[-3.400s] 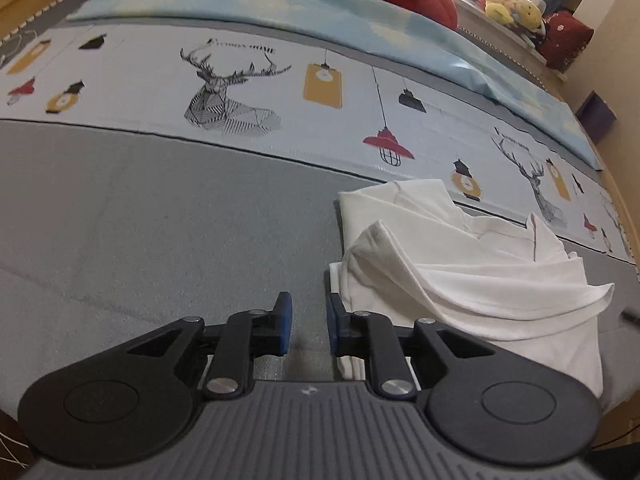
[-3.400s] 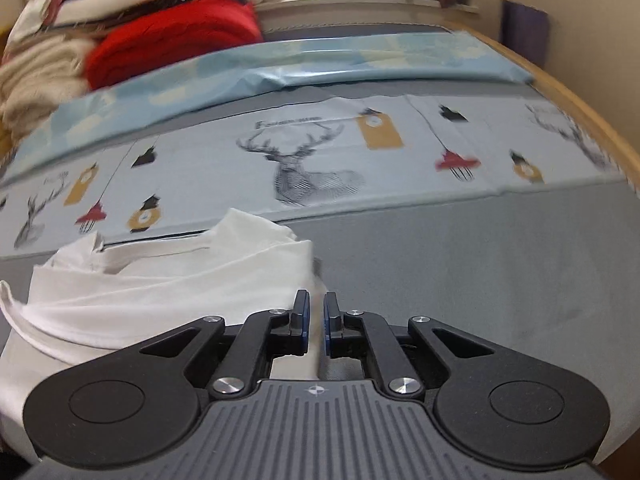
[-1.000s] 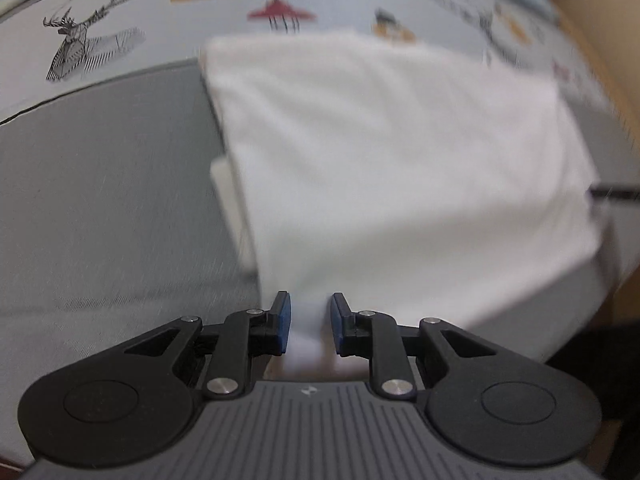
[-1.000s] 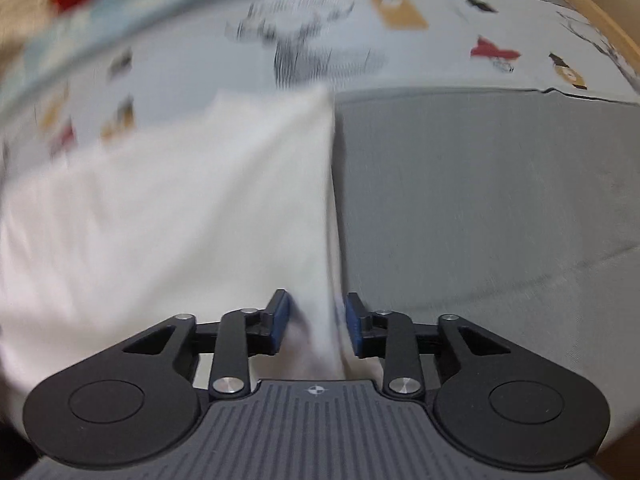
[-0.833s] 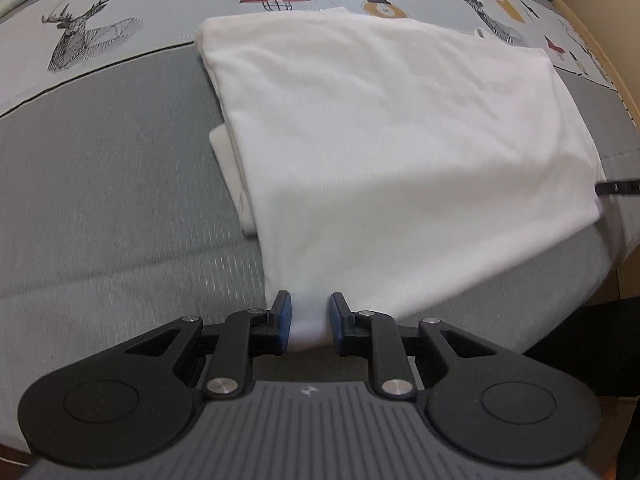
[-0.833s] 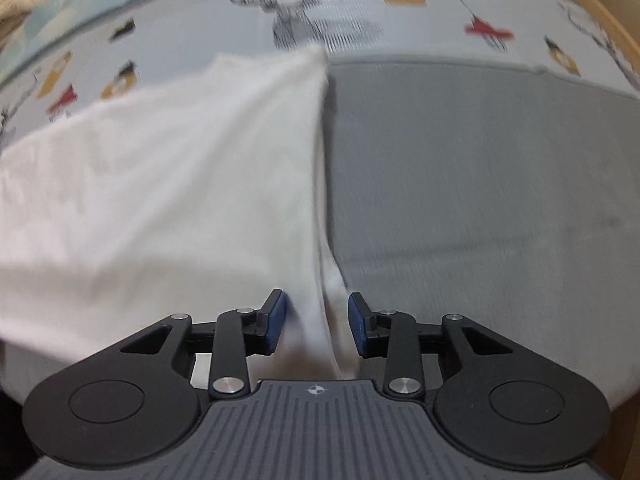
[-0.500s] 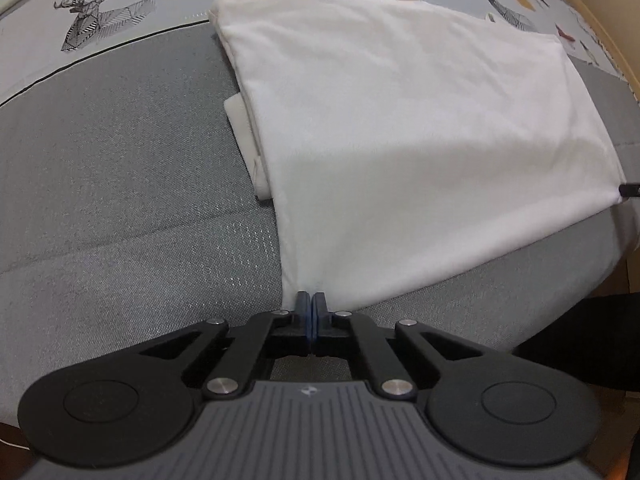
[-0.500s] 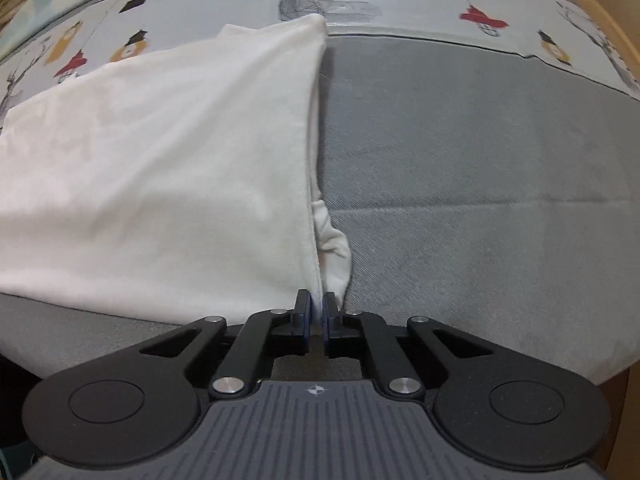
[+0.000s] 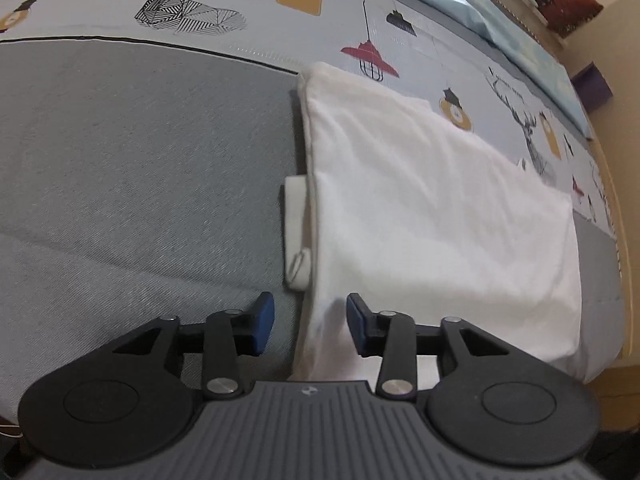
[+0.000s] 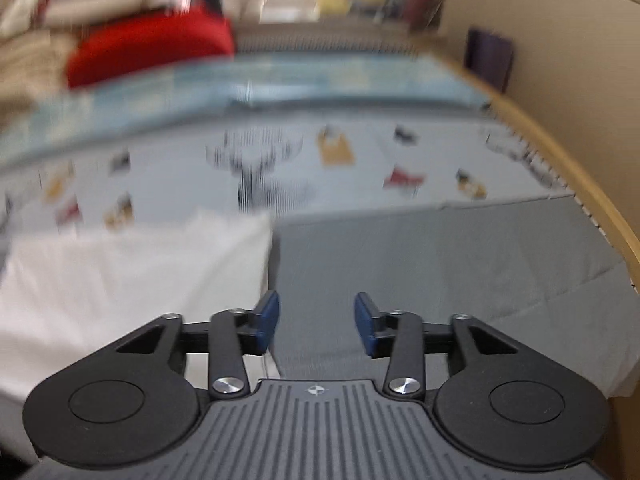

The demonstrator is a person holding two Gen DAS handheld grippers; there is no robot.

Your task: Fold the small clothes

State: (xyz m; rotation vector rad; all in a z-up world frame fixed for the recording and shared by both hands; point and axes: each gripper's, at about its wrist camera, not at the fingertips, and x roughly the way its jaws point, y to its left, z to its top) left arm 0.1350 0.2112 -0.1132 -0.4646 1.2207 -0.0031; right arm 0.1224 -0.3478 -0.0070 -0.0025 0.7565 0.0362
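A white folded garment (image 9: 432, 216) lies flat on the grey bed cover (image 9: 140, 168); a small folded sleeve part (image 9: 296, 228) sticks out at its left edge. My left gripper (image 9: 310, 322) is open, and the garment's near left corner lies loosely between its blue pads. In the blurred right wrist view the garment (image 10: 132, 280) lies to the left. My right gripper (image 10: 316, 322) is open and empty over the grey cover, just right of the garment's right edge.
A printed sheet with deer and lamps (image 9: 192, 20) lies beyond the garment. A light blue blanket (image 10: 240, 84), a red cushion (image 10: 148, 48) and stacked clothes are at the back. The wooden bed edge (image 10: 580, 184) runs along the right.
Both grippers were shut on the garment's near corners half a second ago and have since opened. The garment now lies flat, and the right gripper has lifted and tilted up.
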